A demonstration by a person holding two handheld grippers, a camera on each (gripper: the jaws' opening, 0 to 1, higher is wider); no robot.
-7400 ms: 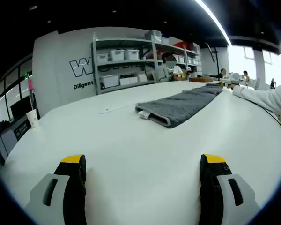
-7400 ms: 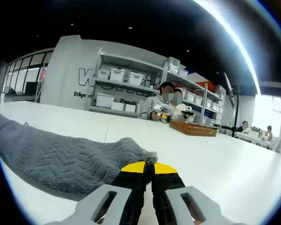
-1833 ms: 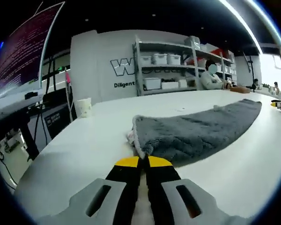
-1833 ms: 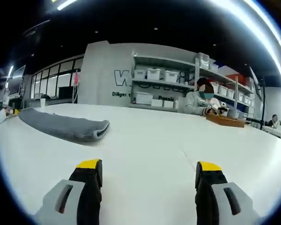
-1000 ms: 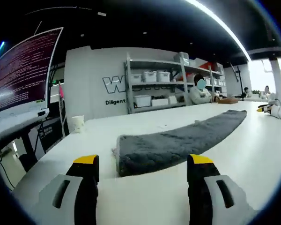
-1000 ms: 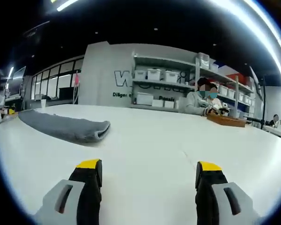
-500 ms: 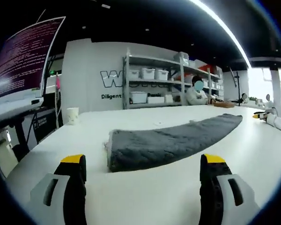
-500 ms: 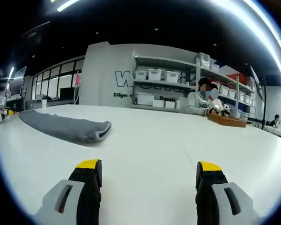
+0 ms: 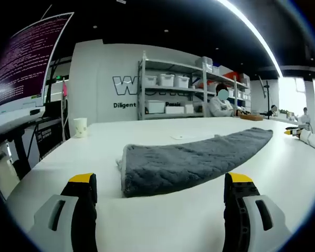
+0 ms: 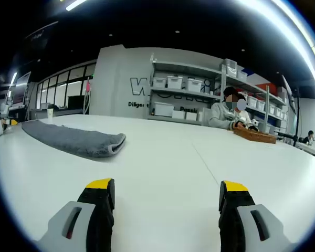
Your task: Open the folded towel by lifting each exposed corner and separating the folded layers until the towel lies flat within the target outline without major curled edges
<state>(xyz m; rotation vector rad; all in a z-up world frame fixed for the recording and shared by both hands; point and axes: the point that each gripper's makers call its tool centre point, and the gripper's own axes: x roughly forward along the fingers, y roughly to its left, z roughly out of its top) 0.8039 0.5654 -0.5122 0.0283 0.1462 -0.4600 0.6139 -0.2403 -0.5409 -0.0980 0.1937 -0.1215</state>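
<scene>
— Where is the towel from where you stand?

— Just ahead of my left gripper point(image 9: 160, 186), lying on the white table point(image 9: 199, 215). The grey towel point(image 9: 189, 160) is a long folded strip; its near short end sits a little beyond my yellow fingertips point(image 9: 83, 178), between the two jaws as I look along them, and the strip runs away to the right. A small pale tag pokes out at the near left corner (too small to read).

— And are you holding it?

— No. The left jaws are spread wide with nothing between them but bare tabletop. My right gripper point(image 10: 168, 188) is the same: jaws apart, nothing gripped. From it the towel point(image 10: 73, 139) lies ahead and to the left, well apart from the fingertips point(image 10: 101, 184), its rounded folded end pointing toward me.

— Anything else around?

— A paper cup point(image 9: 80, 127) stands on the table beyond my left jaw. A monitor point(image 9: 26, 58) full of text hangs at the upper left. Far ahead, shelving point(image 9: 170, 89) with white bins stands against a lettered wall, and a person point(image 10: 224, 113) sits at the table's far side, beside a wooden tray point(image 10: 254, 135). At the right edge of the left gripper view I see a white sleeve point(image 9: 314, 143).
</scene>
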